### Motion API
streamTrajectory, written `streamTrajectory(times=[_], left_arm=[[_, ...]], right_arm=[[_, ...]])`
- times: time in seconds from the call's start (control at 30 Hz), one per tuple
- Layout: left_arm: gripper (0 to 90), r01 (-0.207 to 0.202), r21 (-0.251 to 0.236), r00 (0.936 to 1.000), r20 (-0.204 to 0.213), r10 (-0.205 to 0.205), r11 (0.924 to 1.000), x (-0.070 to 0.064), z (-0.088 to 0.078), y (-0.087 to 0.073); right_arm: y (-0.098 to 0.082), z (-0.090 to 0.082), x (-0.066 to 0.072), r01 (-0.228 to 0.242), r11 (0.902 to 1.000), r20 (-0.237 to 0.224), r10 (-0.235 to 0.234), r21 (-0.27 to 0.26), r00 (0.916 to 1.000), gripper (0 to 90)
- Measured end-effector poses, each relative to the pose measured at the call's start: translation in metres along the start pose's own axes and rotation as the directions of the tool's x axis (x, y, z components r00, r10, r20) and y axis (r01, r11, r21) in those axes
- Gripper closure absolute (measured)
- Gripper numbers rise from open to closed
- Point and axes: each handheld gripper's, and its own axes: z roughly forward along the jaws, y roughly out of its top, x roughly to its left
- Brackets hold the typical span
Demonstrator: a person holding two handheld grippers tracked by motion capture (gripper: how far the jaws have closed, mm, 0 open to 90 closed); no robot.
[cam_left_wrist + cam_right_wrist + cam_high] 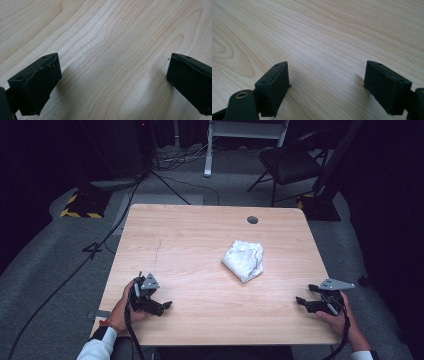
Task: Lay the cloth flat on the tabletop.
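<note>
Resting near the near left corner of the pale wood-grain tabletop (200, 230), the left gripper (162, 306) lies in the person's left hand (121, 312), its black jaws pointing toward the right. In the left gripper view its jaws stand wide apart, with bare wood grain between them and nothing held. A grey three-cornered plate (150, 282) sits on top of it, and a black cable (131, 332) trails from it toward the near edge.

Over at the near right side, the right gripper (302, 302) is held in the person's right hand (340, 317), its jaws pointing left toward the middle of the tabletop. In the right gripper view these jaws are also spread wide, empty, close above the wood.

A crumpled white cloth (243, 259) lies bunched on the tabletop, right of centre and farther from the person than both grippers. It is well apart from each gripper, somewhat nearer to the right one, and neither touches it. A small dark round hole (252, 220) sits near the far edge, beyond the cloth.

Beyond the tabletop, a black folding chair (287, 165) stands on the grey floor (65, 265) at the far right.
</note>
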Motion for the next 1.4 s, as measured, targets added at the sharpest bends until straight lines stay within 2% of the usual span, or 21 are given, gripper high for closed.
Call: streamTrajectory(times=[0.13, 0.23, 0.3, 0.53, 0.67, 0.73, 0.83, 0.87, 1.0, 1.23, 1.33, 1.4], left_arm=[[0.2, 0.003, -0.001, 1.0000, 0.000, -0.003, 1.0000, -0.001, 0.000, 0.000], [0.2, -0.039, 0.001, 0.9987, 0.032, 0.039, 0.9992, 0.000, -0.001, -0.001], [0.1, -0.046, 0.011, 0.9982, 0.040, 0.045, 0.9989, 0.001, -0.001, 0.000], [0.0, -0.035, 0.001, 0.9988, 0.035, 0.035, 0.9994, 0.001, 0.000, 0.000], [0.0, -0.009, 0.001, 0.9999, 0.012, 0.009, 1.0000, -0.002, 0.002, 0.002], [0.0, -0.010, 0.001, 0.9999, 0.010, 0.010, 0.9999, -0.002, 0.002, 0.003], [0.0, -0.012, 0.001, 0.9999, 0.011, 0.012, 0.9999, -0.001, 0.004, 0.004], [0.0, -0.012, -0.001, 0.9999, 0.012, 0.012, 0.9999, -0.001, 0.004, 0.005], [0.0, -0.009, -0.001, 0.9999, 0.009, 0.009, 1.0000, -0.002, 0.004, 0.005], [0.0, 0.002, -0.001, 1.0000, 0.001, -0.002, 1.0000, -0.003, 0.005, 0.005], [0.3, 0.015, -0.001, 0.9998, -0.009, -0.015, 0.9999, -0.005, 0.004, 0.004], [0.3, 0.017, -0.001, 0.9998, -0.011, -0.017, 0.9998, -0.006, 0.004, 0.004]], right_arm=[[0.000, 0.000, 0.000, 0.000, 1.0000, 0.004, 0.000, 0.000, 1.0000, 20.5], [0.000, 0.000, 0.000, -0.002, 1.0000, 0.005, 0.002, -0.001, 1.0000, 20.5], [0.000, 0.000, 0.000, -0.003, 1.0000, 0.006, 0.003, -0.001, 1.0000, 20.5], [0.001, 0.000, 0.001, -0.009, 0.9999, 0.011, 0.009, 0.007, 0.9999, 21.2], [0.004, 0.000, -0.001, -0.007, 0.9999, 0.026, 0.007, 0.008, 0.9996, 27.2], [0.008, 0.000, -0.001, -0.014, 0.9999, 0.032, 0.014, -0.003, 0.9994, 29.2], [0.016, -0.002, 0.001, 0.008, 0.9997, 0.033, -0.007, -0.024, 0.9994, 33.8], [0.024, -0.004, 0.002, 0.020, 0.9988, 0.027, -0.019, -0.045, 0.9995, 36.1], [0.035, -0.003, 0.002, 0.026, 0.9975, 0.025, -0.025, -0.065, 0.9994, 36.8], [0.067, 0.007, 0.001, 0.027, 0.9943, -0.008, -0.027, -0.103, 0.9996, 40.5], [0.086, 0.015, 0.005, 0.015, 0.9949, -0.004, -0.015, -0.100, 0.9999, 43.4], [0.099, 0.023, 0.010, 0.029, 0.9948, -0.011, -0.030, -0.098, 0.9995, 44.0]])
